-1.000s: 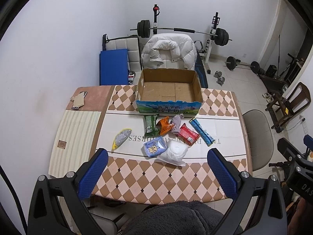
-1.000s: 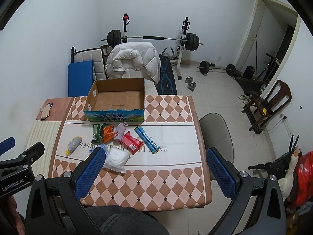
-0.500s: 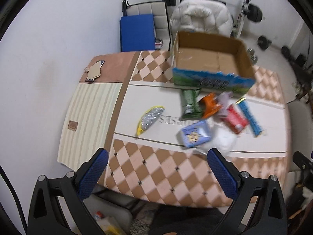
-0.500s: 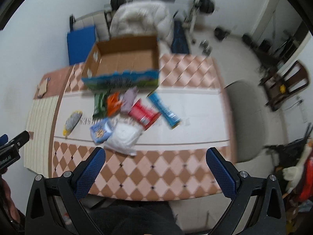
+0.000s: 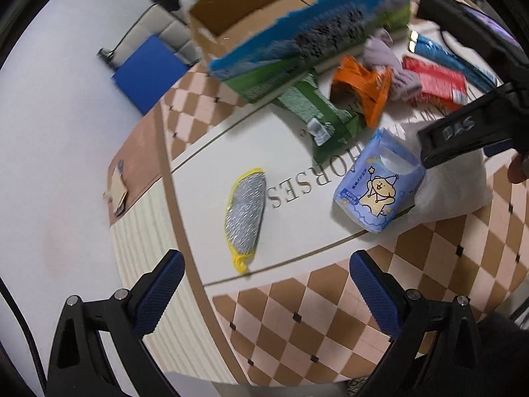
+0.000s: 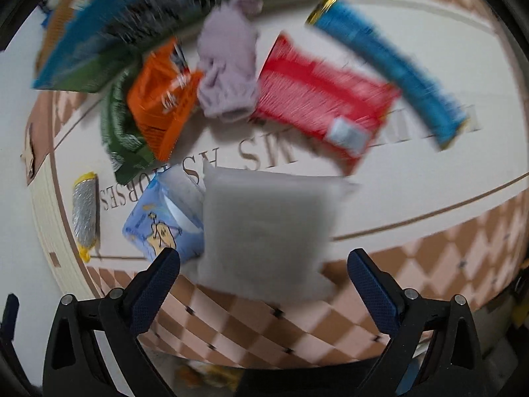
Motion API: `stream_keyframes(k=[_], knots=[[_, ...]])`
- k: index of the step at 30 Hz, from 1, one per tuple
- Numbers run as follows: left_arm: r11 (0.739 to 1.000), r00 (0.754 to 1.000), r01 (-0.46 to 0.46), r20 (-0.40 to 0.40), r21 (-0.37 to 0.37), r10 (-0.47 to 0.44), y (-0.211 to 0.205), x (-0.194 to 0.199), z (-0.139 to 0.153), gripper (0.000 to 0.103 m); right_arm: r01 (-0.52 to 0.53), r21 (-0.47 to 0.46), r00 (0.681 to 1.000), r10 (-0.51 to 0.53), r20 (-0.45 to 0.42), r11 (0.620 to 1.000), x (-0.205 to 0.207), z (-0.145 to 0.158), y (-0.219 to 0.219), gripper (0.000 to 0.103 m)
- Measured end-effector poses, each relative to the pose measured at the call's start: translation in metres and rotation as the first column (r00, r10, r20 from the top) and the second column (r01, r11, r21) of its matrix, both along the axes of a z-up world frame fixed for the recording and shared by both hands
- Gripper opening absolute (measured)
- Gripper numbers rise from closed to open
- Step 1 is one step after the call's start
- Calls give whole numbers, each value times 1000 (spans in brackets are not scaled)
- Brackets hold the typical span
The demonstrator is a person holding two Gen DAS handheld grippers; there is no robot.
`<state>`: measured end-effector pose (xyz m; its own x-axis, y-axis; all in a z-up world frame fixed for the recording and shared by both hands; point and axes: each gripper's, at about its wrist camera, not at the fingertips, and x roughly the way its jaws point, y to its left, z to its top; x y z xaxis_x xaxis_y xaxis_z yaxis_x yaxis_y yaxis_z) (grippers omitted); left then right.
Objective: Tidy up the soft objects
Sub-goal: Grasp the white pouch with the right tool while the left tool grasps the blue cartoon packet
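Soft packs lie on the table in front of an open cardboard box. My left gripper is open and empty, just short of a silver and yellow pouch. A blue tissue pack, a green pack, an orange bag, a purple cloth and a red pack lie to its right. My right gripper is open and empty, low over a white plastic bag. The right wrist view is blurred.
A long blue pack lies at the far right. The table has a checked cloth, and its near edge is close below both grippers. The right gripper's body reaches into the left wrist view. A blue mat leans behind the table.
Both grippers have dropped down and forward toward the table. The left now hangs near the silver pouch, the right over the white bag. Both jaws stay open.
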<state>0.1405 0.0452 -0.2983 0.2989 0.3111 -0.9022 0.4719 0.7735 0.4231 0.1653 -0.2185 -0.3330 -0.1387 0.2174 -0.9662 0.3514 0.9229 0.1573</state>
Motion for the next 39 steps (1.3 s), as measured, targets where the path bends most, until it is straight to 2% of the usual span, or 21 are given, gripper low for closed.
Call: stream_keyframes(k=[3,7,10,14,17,20,24,26,27,28,29,31,34,37,39], knots=[[999,998,52,-26,-10,-52,-12,11,-12,102,-35,-52,999,33,-37,998,-1,-14,11,86],[988,985,149,-88,-31,-151,-38,22,-28,102,-98,-77,994,95,-48,992,-10,-17,14,81],[975,966,217,-134,-40,-220,-58,26,-44,102,-150,-141,987,140,-79,979,-23,-19,6,81],[947,926,321,-202,-20,-318,-87,27,-73,102,-137,-159,986,120,-111,978,-43,-23,-16,81],[921,895,390,-241,20,-374,-104,27,-97,102,-108,-137,990,94,-103,985,-53,-25,-26,83],[920,886,390,-283,29,-367,-110,33,-115,102,-77,-85,993,69,-95,993,-62,-33,-29,87],[962,906,272,-339,3,-254,-105,46,-132,101,-46,-65,996,40,-86,997,-70,-42,-19,91],[990,913,137,-384,-30,-138,-91,51,-136,81,-26,-59,997,21,-81,998,-72,-45,-20,91],[998,909,50,-411,-39,-62,-82,56,-139,81,-19,-61,997,14,-79,998,-72,-44,-20,91],[996,896,-62,-444,-61,29,-69,60,-142,81,-15,-65,997,10,-75,998,-72,-47,-17,91],[985,877,-150,-472,-87,92,-59,62,-144,81,-15,-72,997,9,-75,997,-70,-48,-16,91],[939,825,-319,-526,-130,207,-35,64,-151,81,-21,-94,996,13,-88,995,-65,-47,-6,91],[886,784,-435,-552,-163,283,-11,62,-161,80,-42,-127,994,29,-105,991,-66,-56,15,91],[867,794,-457,-530,-200,297,-3,62,-159,80,-71,-172,991,51,-121,982,-72,-64,36,91],[876,814,-438,-502,-203,291,-2,60,-157,80,-64,-190,992,41,-123,980,-76,-67,50,91]])
